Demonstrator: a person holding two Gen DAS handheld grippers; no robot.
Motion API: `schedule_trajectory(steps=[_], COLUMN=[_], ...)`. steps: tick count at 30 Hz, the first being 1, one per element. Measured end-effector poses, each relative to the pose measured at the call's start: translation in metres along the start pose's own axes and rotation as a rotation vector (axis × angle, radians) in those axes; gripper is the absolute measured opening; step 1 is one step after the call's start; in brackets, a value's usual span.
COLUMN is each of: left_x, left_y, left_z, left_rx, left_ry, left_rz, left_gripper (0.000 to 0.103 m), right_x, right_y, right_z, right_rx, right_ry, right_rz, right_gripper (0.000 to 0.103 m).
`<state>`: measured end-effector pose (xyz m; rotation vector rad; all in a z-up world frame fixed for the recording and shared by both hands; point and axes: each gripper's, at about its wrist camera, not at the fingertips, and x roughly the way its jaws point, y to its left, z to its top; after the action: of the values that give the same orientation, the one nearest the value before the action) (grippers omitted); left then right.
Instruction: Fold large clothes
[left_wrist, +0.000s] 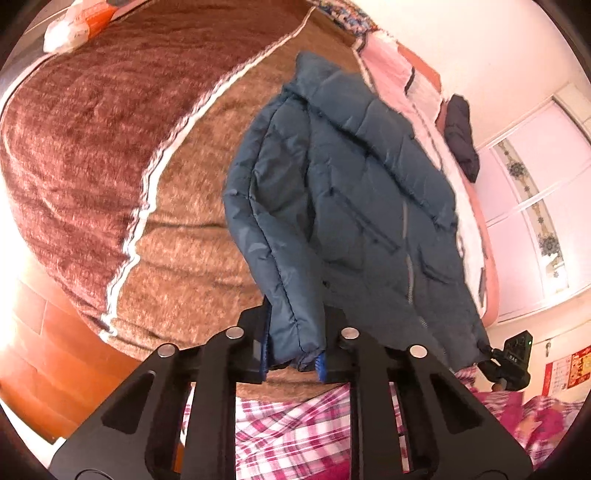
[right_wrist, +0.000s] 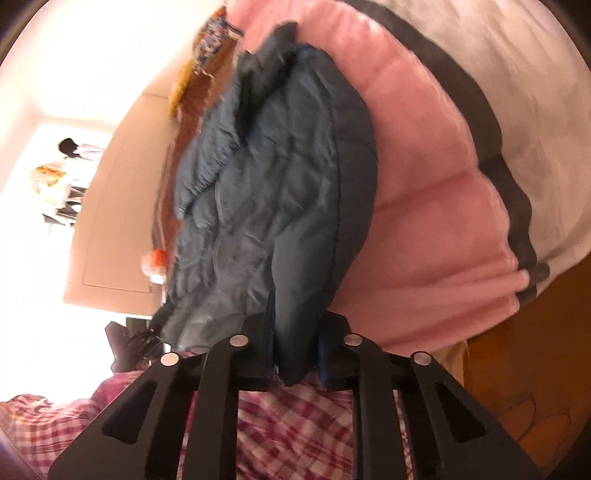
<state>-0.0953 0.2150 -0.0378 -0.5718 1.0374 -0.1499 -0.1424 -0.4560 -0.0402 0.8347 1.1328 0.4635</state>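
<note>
A blue-grey quilted puffer jacket (left_wrist: 343, 192) lies spread on a bed, hood at the far end, zip down its front. My left gripper (left_wrist: 295, 343) is shut on the cuff of the jacket's near-left sleeve, and the padded fabric bulges between the black fingers. In the right wrist view the same jacket (right_wrist: 280, 192) runs away from me, and my right gripper (right_wrist: 297, 354) is shut on the end of its other padded edge. The right gripper (left_wrist: 511, 363) also shows in the left wrist view at the jacket's lower right corner.
A brown plush blanket (left_wrist: 92, 147) with a white stripe covers the bed on the left. A pink quilt (right_wrist: 443, 206) lies along the right side. Pink checked fabric (left_wrist: 288, 435) sits under both grippers. A dark garment (left_wrist: 461, 133) rests on the pink quilt. Orange wooden floor (left_wrist: 44, 350) lies below.
</note>
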Motion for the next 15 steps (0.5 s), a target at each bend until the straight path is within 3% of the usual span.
schedule_trajectory(steps=[9,15], left_x=[-0.027,-0.041], left_y=[-0.035,-0.064], left_z=[0.038,0.089], left_rx=[0.078,0.125], left_ry=[-0.111,-0.193], left_rz=[-0.051,-0.056], left_gripper=[0.013,0.013], right_x=[-0.021,-0.032], right_y=[0.054,0.095], right_z=[0.035,0.084], right_rx=[-0.131,-0.200], right_ry=[-0.121,-0.193], right_rz=[0.037,0.047], right_gripper=[0.015,0.015])
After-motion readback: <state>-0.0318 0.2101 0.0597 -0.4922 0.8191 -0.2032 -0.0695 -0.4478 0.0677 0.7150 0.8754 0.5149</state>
